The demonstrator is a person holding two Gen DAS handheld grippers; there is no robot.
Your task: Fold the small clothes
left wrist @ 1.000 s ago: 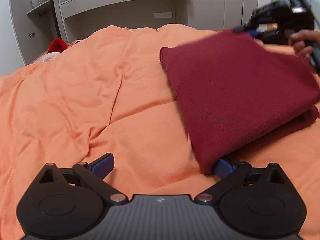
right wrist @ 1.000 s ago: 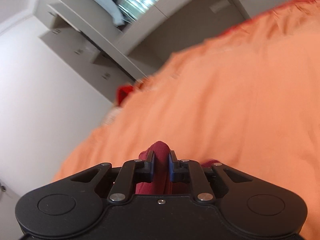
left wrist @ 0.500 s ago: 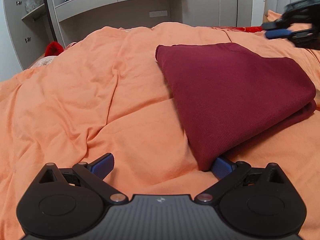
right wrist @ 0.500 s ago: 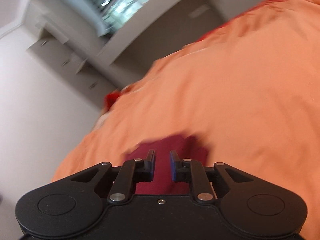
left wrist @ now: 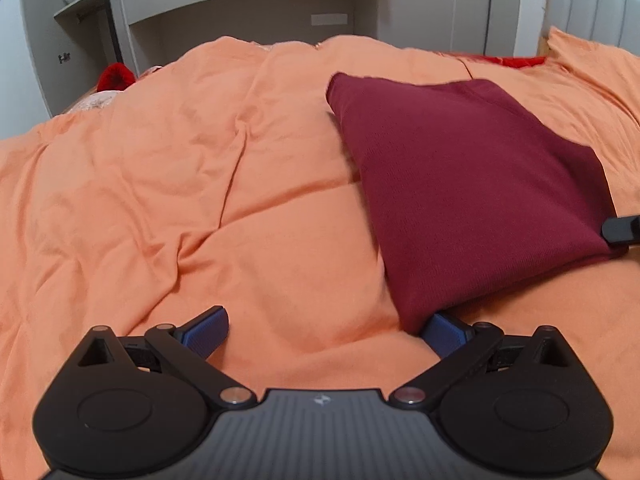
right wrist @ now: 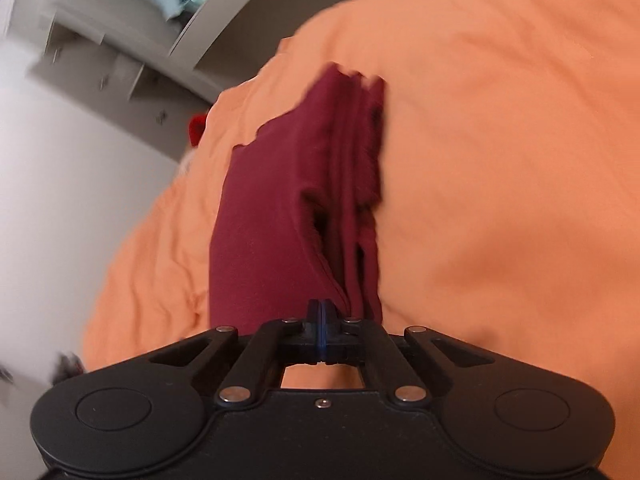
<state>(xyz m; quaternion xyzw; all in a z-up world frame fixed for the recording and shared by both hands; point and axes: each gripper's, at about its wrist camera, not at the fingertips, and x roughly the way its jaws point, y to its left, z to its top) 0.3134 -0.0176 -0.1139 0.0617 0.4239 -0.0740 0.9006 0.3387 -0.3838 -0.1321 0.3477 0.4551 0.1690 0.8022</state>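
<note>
A maroon garment [left wrist: 460, 200] lies folded in a flat stack on the orange duvet [left wrist: 200, 200], right of centre in the left wrist view. My left gripper [left wrist: 326, 330] is open and rests on the duvet, its right finger [left wrist: 446, 330] tucked under the garment's near corner. The right wrist view shows the garment [right wrist: 272, 216] side-on, with its layered open edges showing. My right gripper [right wrist: 322, 314] is shut, pad against pad, right at the garment's near edge, with no cloth visible between the pads. Its dark tip [left wrist: 622, 230] shows at the garment's right corner.
Grey cupboards and shelves [left wrist: 256, 8] stand behind the bed. Something red [left wrist: 116, 76] lies at the bed's far left edge, and red fabric [left wrist: 520, 61] at the far right. A white wall [right wrist: 60, 200] is beside the bed.
The right gripper let go of the garment's far edge, swung to its near right corner and shut. The folded garment settled flat. The left gripper stayed put.
</note>
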